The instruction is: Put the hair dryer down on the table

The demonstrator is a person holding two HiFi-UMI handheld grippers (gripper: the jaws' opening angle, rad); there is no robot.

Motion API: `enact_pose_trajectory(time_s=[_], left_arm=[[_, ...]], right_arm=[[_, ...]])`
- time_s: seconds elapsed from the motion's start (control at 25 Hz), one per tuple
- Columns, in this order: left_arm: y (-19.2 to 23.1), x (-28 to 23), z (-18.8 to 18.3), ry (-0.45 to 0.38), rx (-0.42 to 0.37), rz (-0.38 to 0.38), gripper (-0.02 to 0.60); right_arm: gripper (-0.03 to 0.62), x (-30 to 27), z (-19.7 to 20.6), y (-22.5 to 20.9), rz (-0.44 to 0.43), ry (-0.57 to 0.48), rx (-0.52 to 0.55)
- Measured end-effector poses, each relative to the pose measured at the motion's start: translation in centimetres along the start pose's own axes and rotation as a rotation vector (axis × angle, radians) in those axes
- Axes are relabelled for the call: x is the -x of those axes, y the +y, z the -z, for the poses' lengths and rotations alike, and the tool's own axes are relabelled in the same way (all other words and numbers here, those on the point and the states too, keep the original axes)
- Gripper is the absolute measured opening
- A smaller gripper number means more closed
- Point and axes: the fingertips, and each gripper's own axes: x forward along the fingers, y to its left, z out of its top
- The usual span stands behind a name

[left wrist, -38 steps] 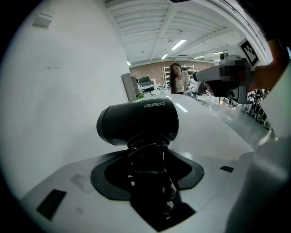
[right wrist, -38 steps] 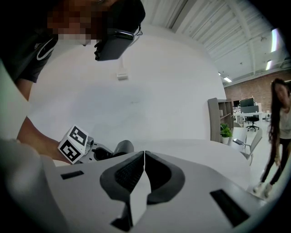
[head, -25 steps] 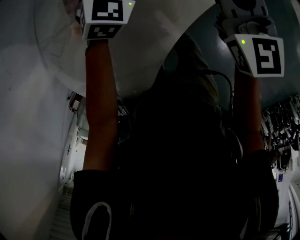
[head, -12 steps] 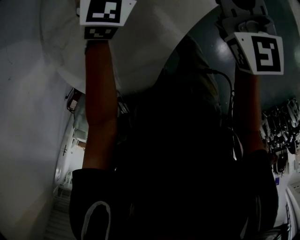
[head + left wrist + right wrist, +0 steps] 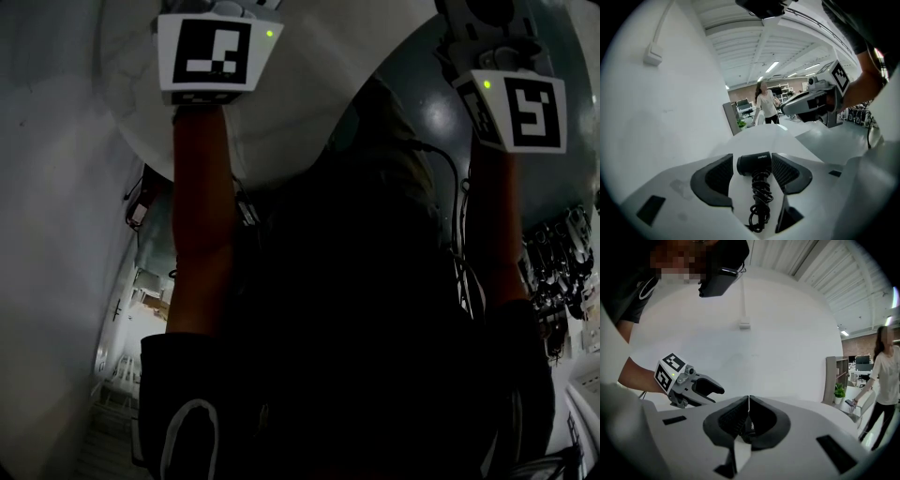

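A black hair dryer (image 5: pixel 757 165), its cord wound in a coil (image 5: pixel 759 201), lies on the white table (image 5: pixel 764 136) between the jaws of my left gripper (image 5: pixel 752 158). The jaws stand wide apart, with a thin gap on the dryer's left side. My right gripper (image 5: pixel 749 398) is shut, tips touching; I make out nothing gripped in it. It hovers up to the right (image 5: pixel 806 101) of the dryer. In the head view only the two marker cubes (image 5: pixel 216 52) (image 5: pixel 516 108) show above the round table (image 5: pixel 300 103); the dryer is hidden there.
A white wall with a cable box (image 5: pixel 744 325) rises close on the left side. A person in a white top (image 5: pixel 765 101) stands past the table's far end. A potted plant (image 5: pixel 839 392) and shelves sit in the background.
The left gripper's cube has slid a little lower in the head view, towards my body. The right gripper has hardly moved.
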Motion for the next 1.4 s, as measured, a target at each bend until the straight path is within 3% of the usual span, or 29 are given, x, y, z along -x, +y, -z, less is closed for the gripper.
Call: enact_pose_trajectory(time_s=[0.2, 0.52, 0.72, 0.88, 1.08, 1.28, 1.4], left_arm=[[-0.2, 4.8, -1.6, -0.105, 0.034, -0.021, 0.237], [-2.4, 13.2, -2.8, -0.173, 0.032, -0.011, 0.23], [-4.4, 18.2, -1.3, -0.169, 0.036, -0.017, 0.23], [-5.6, 21.6, 0.5, -0.18, 0.089, -0.045, 0.23], [-3.9, 30.1, 5.2, -0.172, 0.145, -0.108, 0.23], [-3.5, 34.3, 6.8, -0.161, 0.16, -0.177, 0.23], [-1.9, 39.0, 9.4, -0.152, 0.157, -0.227, 0.23]], right_arm=[[0.009, 0.7, -1.4, 3.8, -0.029, -0.007, 0.034], [0.008, 3.6, -4.7, 9.0, -0.063, -0.012, 0.098], [0.008, 6.1, -7.6, 12.2, -0.074, -0.04, 0.144], [0.008, 8.1, -9.0, 14.0, -0.081, -0.052, 0.181], [0.008, 9.1, -12.1, 20.7, -0.075, -0.072, 0.215], [0.008, 11.8, -13.6, 22.2, -0.06, -0.066, 0.243], [0.008, 11.8, -14.6, 25.8, -0.056, -0.065, 0.258]])
